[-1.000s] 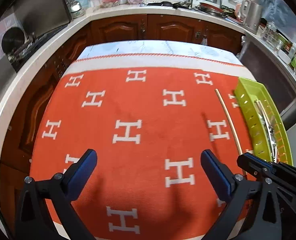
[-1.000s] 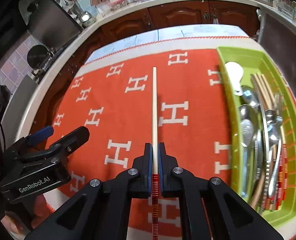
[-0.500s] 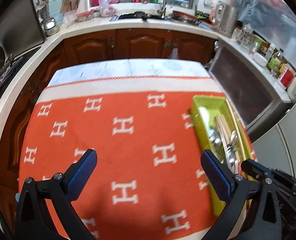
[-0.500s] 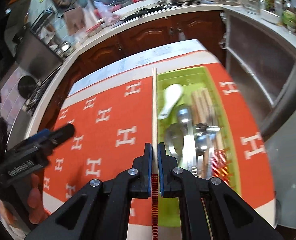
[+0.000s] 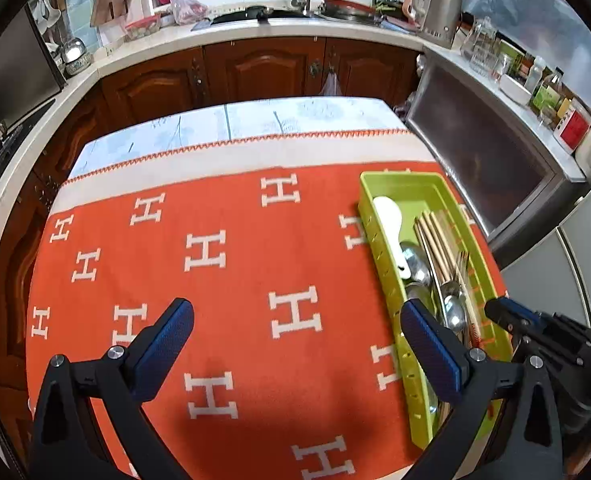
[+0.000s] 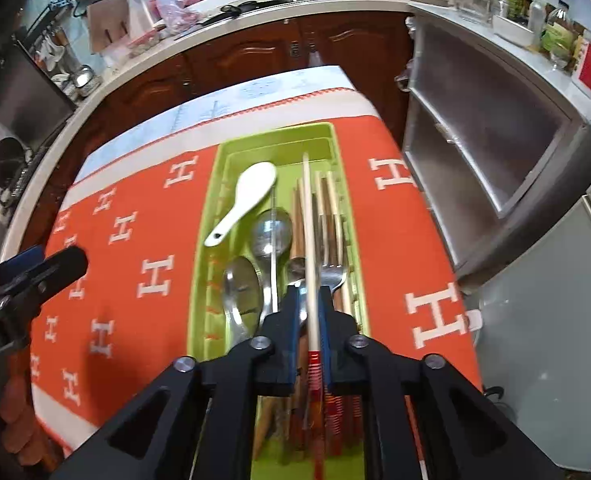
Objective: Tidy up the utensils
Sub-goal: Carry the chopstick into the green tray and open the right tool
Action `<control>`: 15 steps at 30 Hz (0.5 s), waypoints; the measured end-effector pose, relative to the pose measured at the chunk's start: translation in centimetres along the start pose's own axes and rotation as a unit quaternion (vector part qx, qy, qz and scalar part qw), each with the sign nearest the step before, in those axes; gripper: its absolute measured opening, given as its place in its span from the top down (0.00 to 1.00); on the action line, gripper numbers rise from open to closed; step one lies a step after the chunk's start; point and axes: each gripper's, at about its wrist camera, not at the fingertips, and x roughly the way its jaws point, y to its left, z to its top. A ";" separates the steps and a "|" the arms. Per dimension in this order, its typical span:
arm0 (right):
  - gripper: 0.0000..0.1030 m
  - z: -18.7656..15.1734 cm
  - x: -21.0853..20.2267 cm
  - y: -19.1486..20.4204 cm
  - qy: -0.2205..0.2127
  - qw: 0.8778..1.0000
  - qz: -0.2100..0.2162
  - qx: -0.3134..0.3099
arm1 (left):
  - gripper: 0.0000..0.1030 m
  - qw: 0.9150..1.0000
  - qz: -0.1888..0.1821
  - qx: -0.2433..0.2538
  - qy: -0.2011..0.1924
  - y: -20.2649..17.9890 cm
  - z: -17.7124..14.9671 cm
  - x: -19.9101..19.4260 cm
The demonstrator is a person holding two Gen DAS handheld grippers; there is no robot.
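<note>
Both pairs of fingers are in my feeds: the left gripper [image 5: 297,338] has its fingers spread wide with nothing between them, hovering over the tabletop [image 5: 255,120], while the right gripper [image 6: 308,312] has its fingers pinched tight on a single chopstick [image 6: 309,240]. Below me I see an orange blanket [image 5: 223,292] patterned with white H shapes, covering most of the tabletop. On its right side sits a long lime-green tray [image 6: 211,208] with slotted walls. Inside it I make out a white ceramic spoon [image 6: 243,200], metal spoons [image 6: 269,232], a fork [image 6: 331,272] and several wooden chopsticks. The chopstick I'm holding is pale and slender, with a red-and-white striped band near its thick end, and it points lengthwise above the tray.
</note>
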 end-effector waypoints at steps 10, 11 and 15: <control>0.79 -0.6 -2.2 1.8 -0.021 0.999 0.043 0.010 | 0.01 1.000 0.013 -0.011 -0.004 1.2 -0.8 -1.0; 0.79 -0.7 -2.6 2.0 -0.021 0.999 0.047 0.010 | 0.01 1.000 0.013 -0.011 -0.004 1.3 -0.8 -1.1; 0.78 -1.1 -4.0 2.9 -0.023 0.998 0.062 0.015 | 0.01 1.000 0.013 -0.014 -0.008 1.7 -1.1 -1.9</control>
